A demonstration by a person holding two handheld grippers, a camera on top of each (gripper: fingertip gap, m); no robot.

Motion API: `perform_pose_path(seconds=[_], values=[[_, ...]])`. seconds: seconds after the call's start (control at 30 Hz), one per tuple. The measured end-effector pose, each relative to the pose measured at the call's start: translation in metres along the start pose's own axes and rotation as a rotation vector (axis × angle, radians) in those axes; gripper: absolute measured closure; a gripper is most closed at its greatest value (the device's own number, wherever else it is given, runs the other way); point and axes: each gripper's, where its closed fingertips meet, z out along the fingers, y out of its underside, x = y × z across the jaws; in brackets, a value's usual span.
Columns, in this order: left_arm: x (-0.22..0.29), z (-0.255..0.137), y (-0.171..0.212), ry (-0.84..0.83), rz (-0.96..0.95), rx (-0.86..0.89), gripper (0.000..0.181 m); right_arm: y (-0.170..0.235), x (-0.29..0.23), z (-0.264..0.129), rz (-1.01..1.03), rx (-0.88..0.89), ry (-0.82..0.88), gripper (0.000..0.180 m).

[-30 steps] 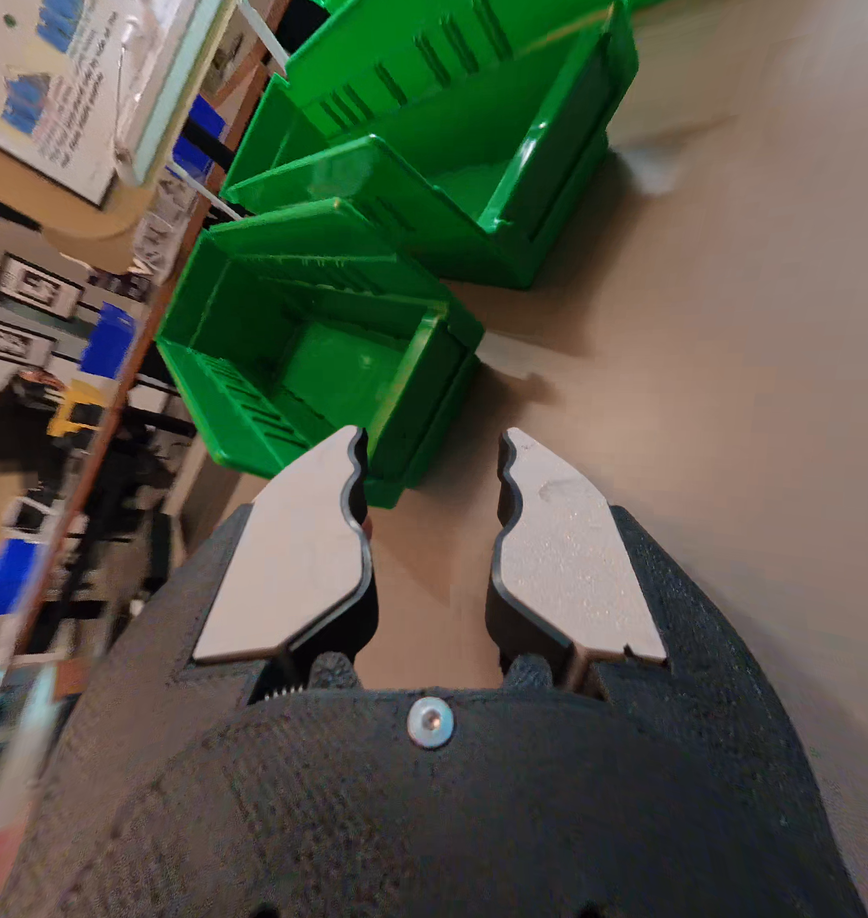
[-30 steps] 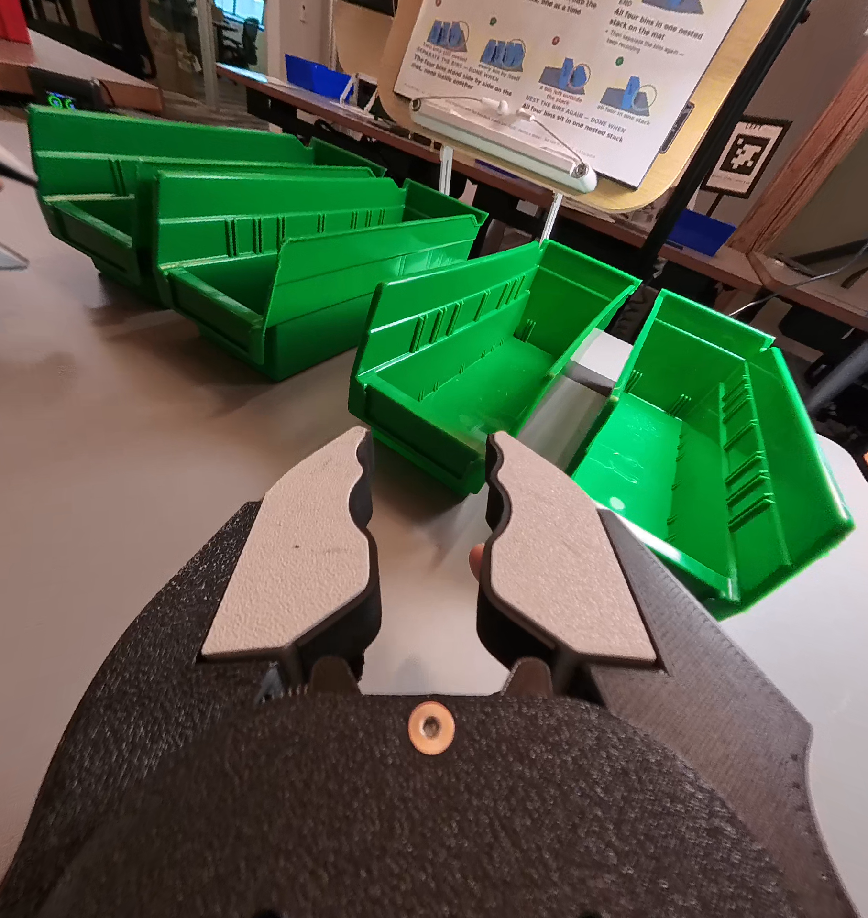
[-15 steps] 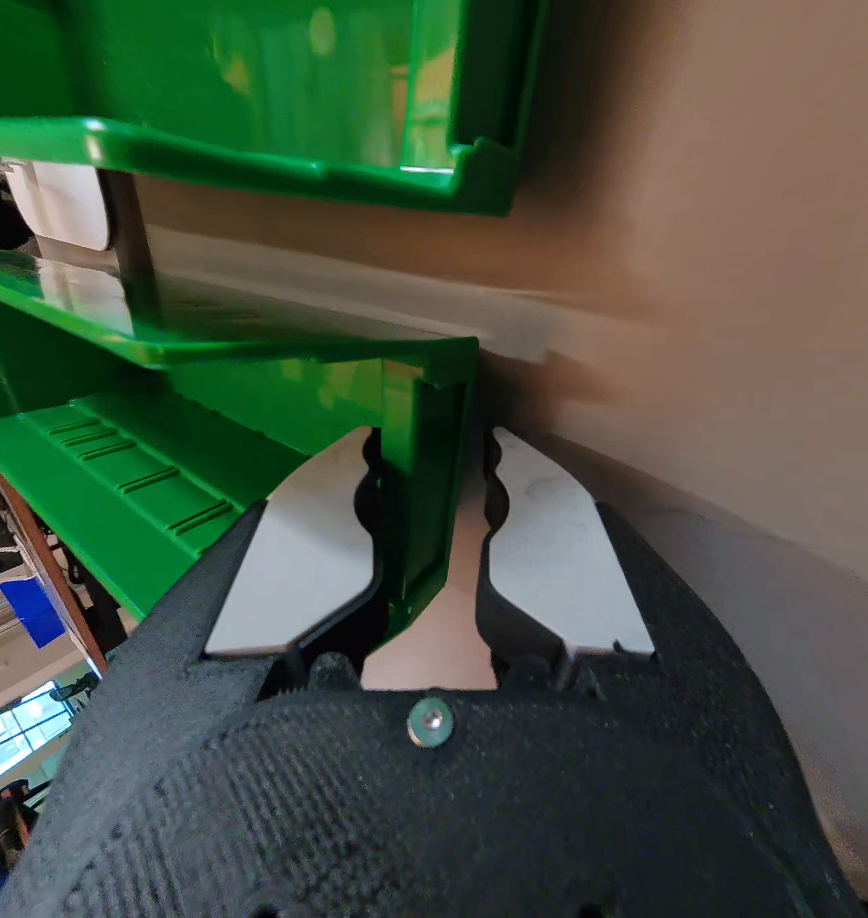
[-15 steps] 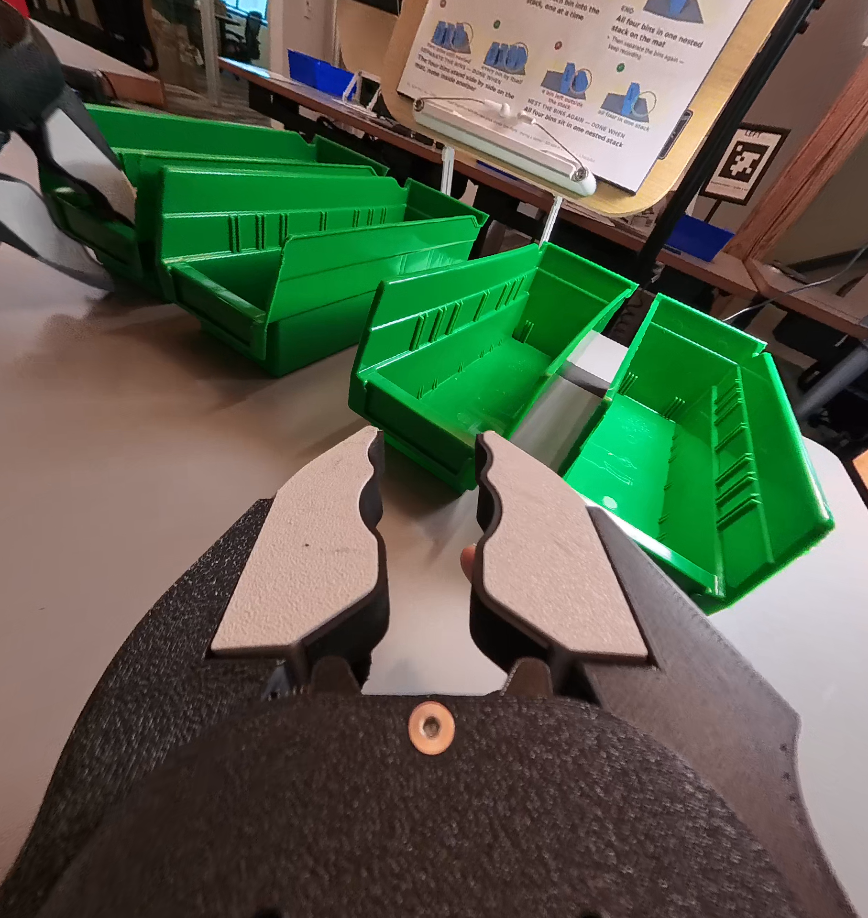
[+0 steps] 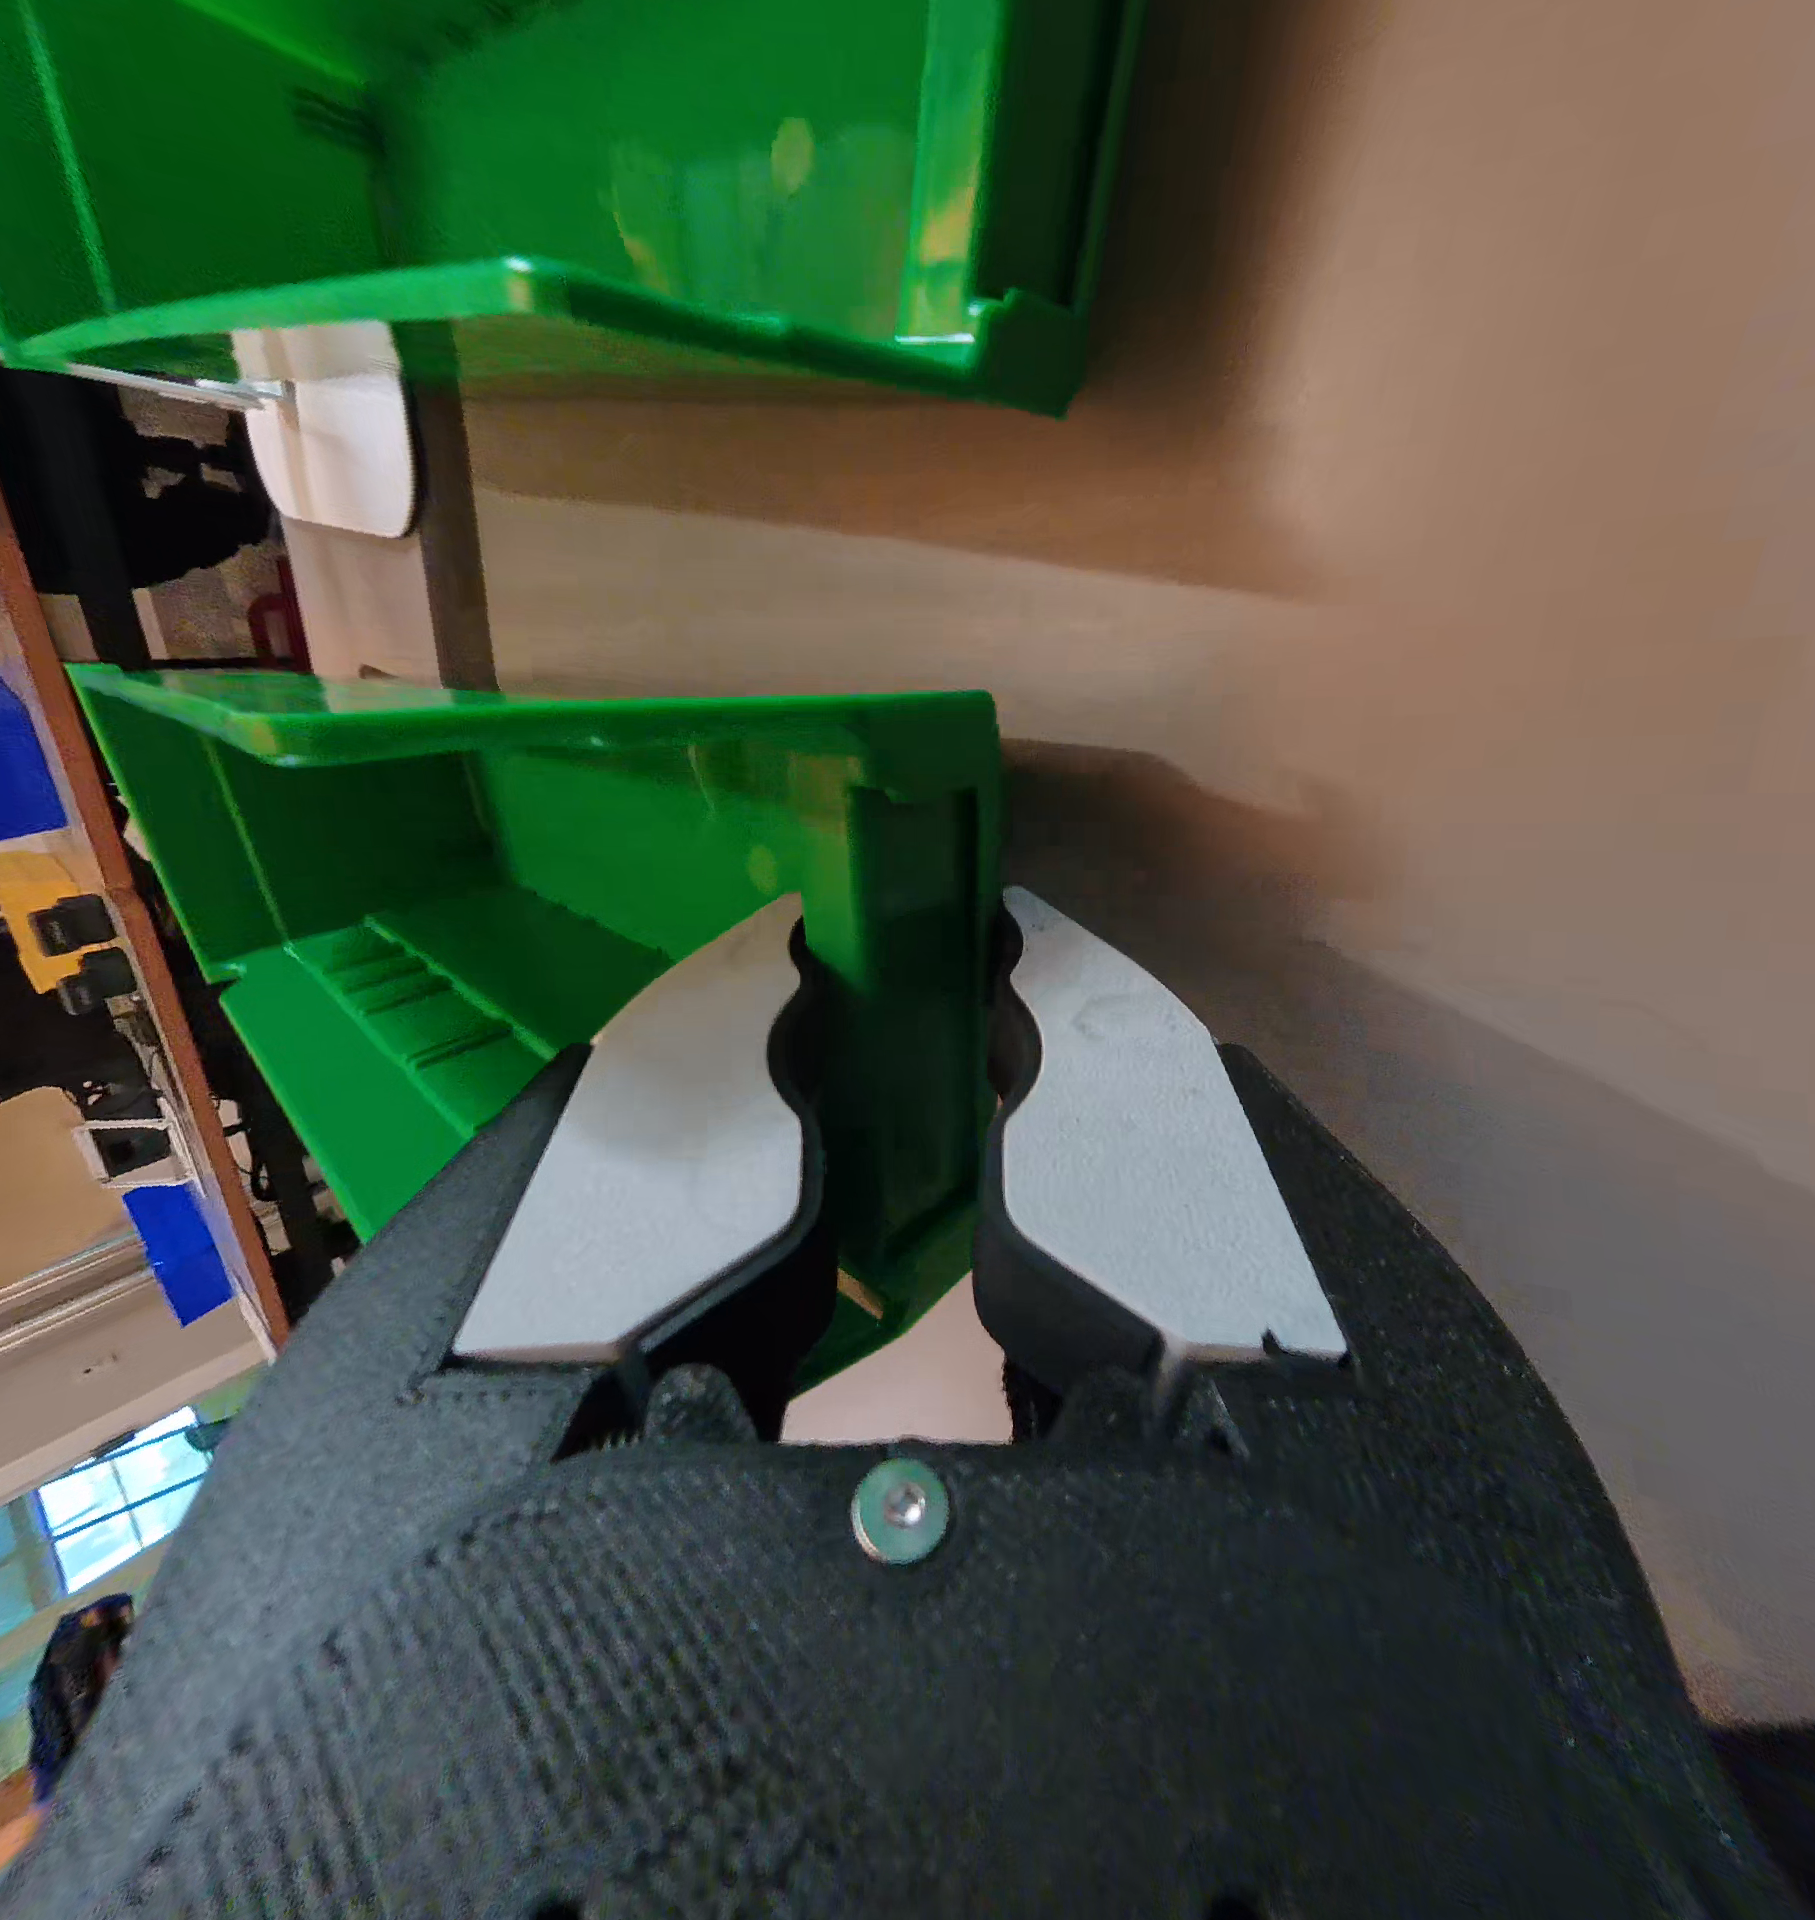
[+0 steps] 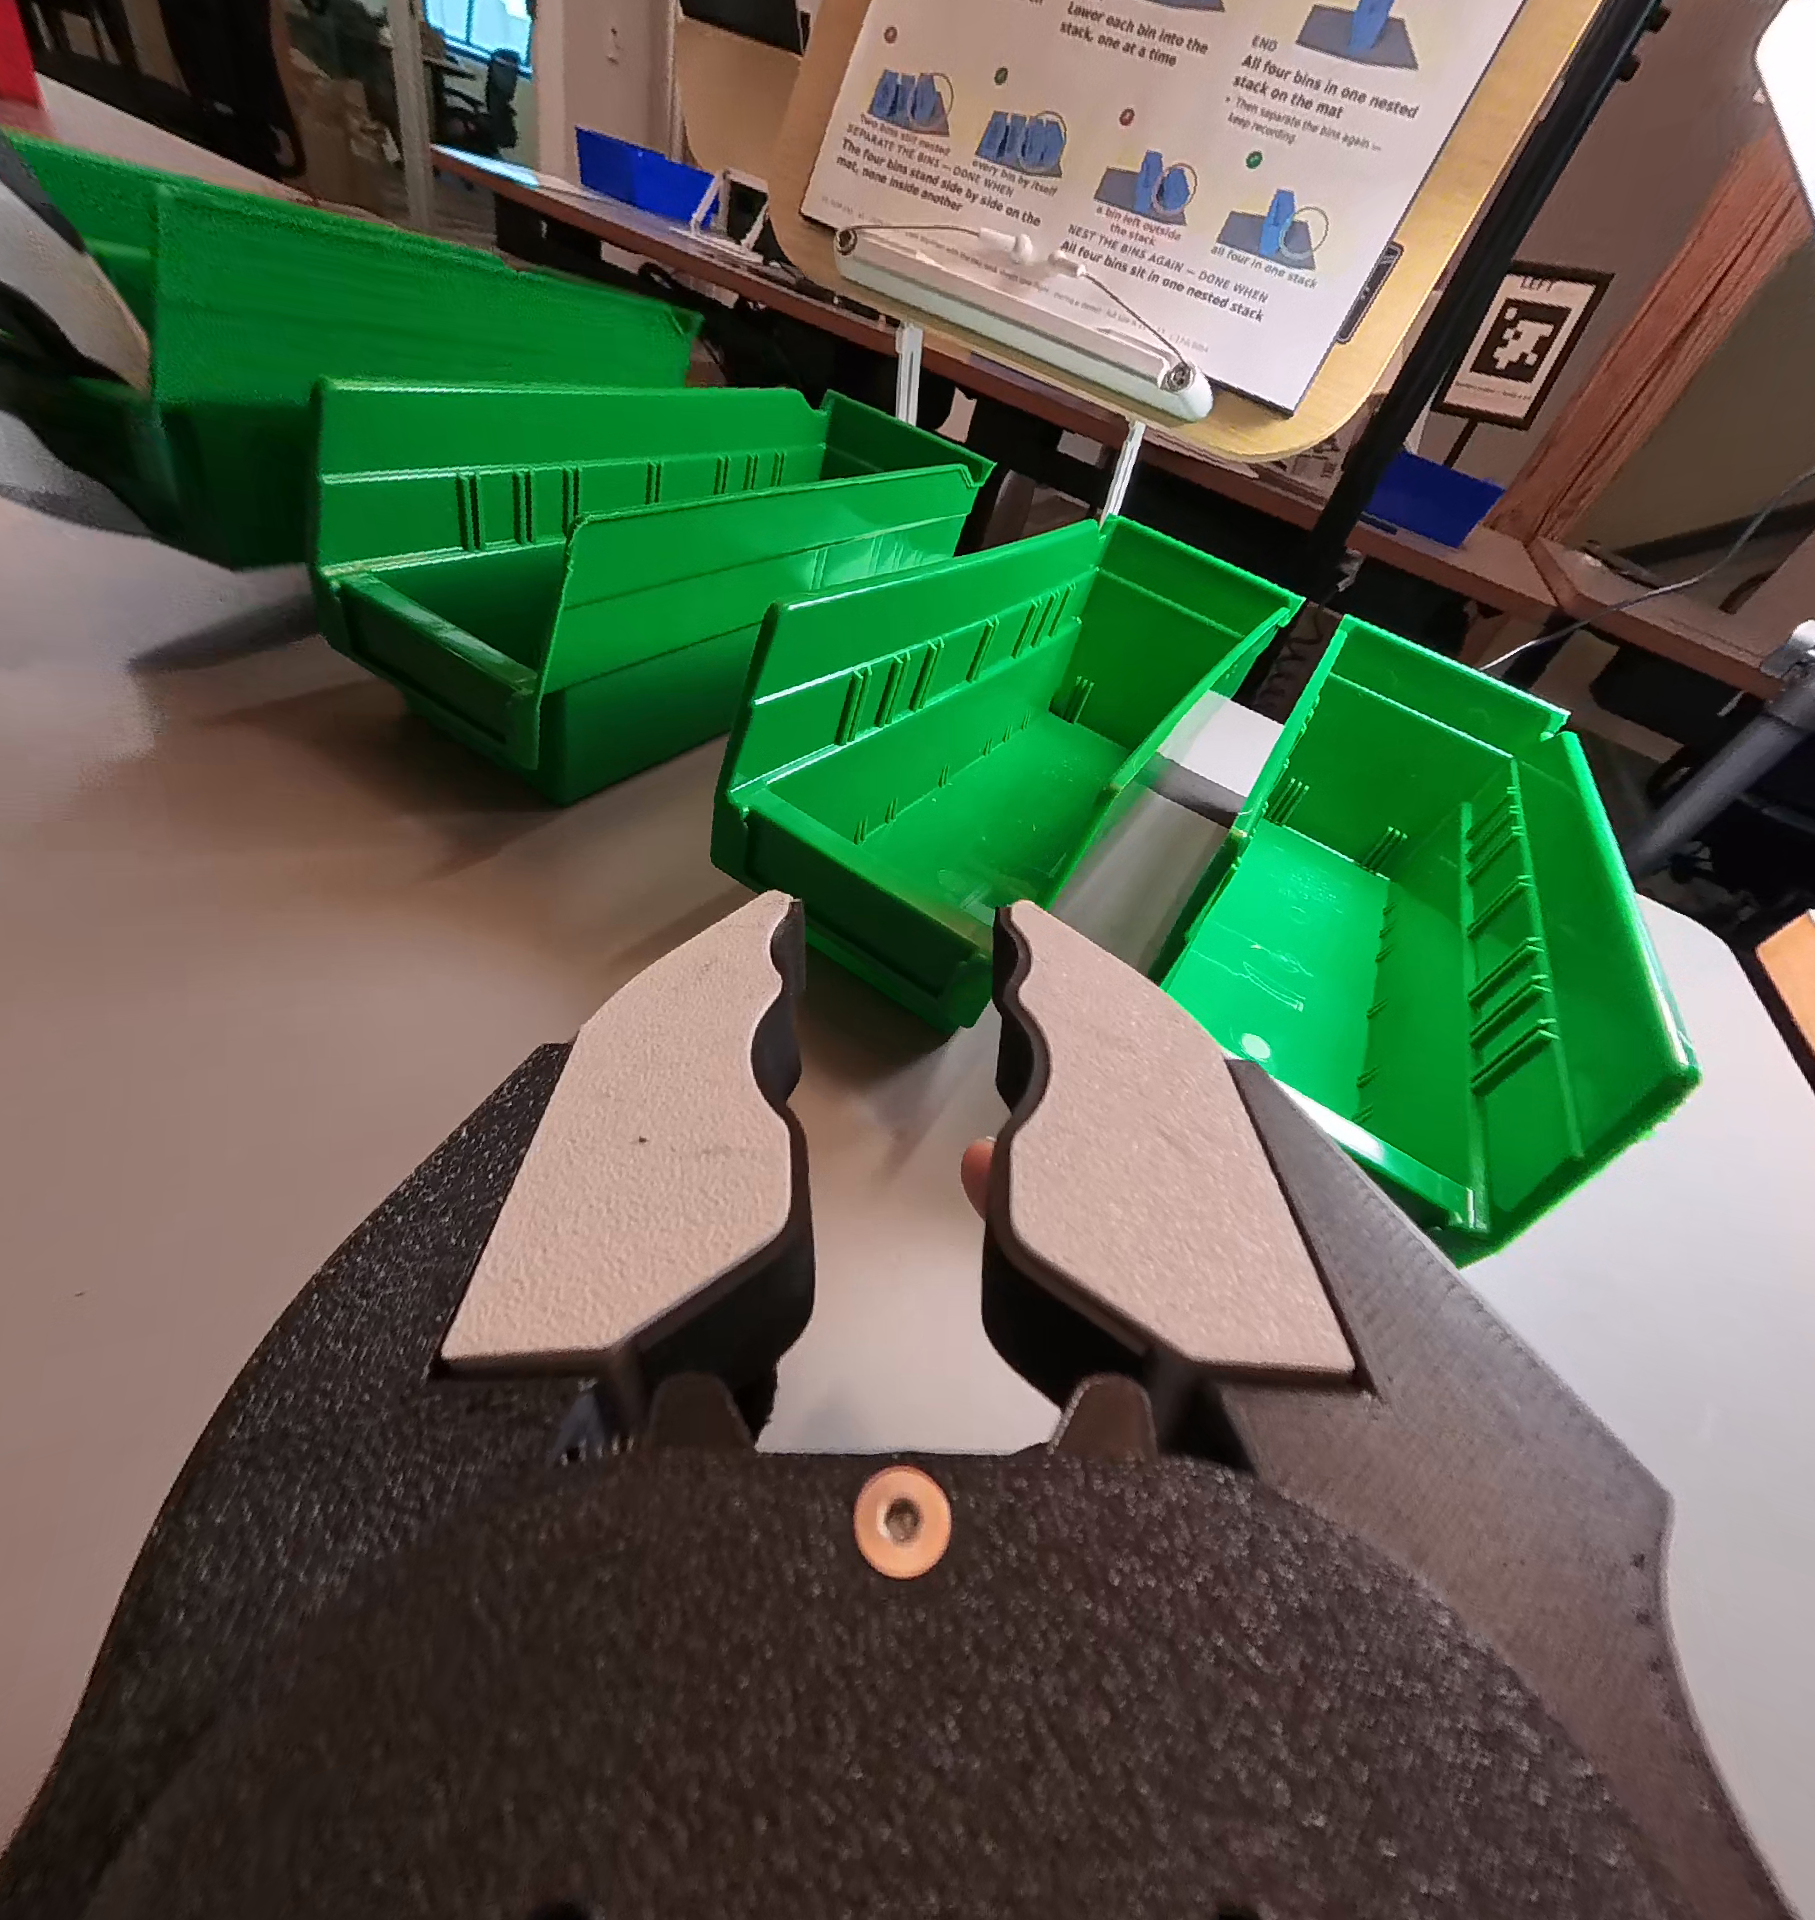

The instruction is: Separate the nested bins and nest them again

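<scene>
Four green bins stand apart in a row on the table in the right wrist view. My left gripper is shut on the front wall of the leftmost bin. That bin looks blurred in the right wrist view, where the left gripper shows at the far left edge. The second bin also shows in the left wrist view. The third bin and fourth bin lie to the right. My right gripper is open and empty, low over the table in front of the third bin.
The grey table stretches to the left and front of the bins. An instruction board on a stand rises behind the bins. Its black pole stands behind the third bin. Desks with blue bins lie beyond the far edge. Spacing between my two grippers at the tips: around 30 centimeters.
My left gripper moved onto the leftmost bin's front wall and shut on it. That bin has shifted and now looks blurred. My right gripper has barely moved.
</scene>
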Motion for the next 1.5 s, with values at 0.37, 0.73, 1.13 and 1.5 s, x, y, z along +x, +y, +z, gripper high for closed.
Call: perform_pose_path(seconds=[0.37, 0.73, 1.13, 1.5], values=[[-0.023, -0.065, -0.034, -0.172, 0.038, 0.131, 0.151, 0.001, -0.007, 0.002, -0.022, -0.004, -0.024, 0.146], [-0.029, -0.096, -0.108, -0.199, 0.08, 0.26, 0.152, -0.002, -0.011, 0.0, -0.045, 0.006, -0.042, 0.145], [-0.037, -0.061, -0.153, -0.101, 0.066, 0.158, 0.151, -0.004, -0.013, -0.002, -0.066, 0.013, -0.042, 0.144], [-0.015, 0.006, -0.135, 0.008, 0.13, 0.04, 0.15, -0.009, -0.012, -0.006, -0.065, 0.029, -0.035, 0.144]])
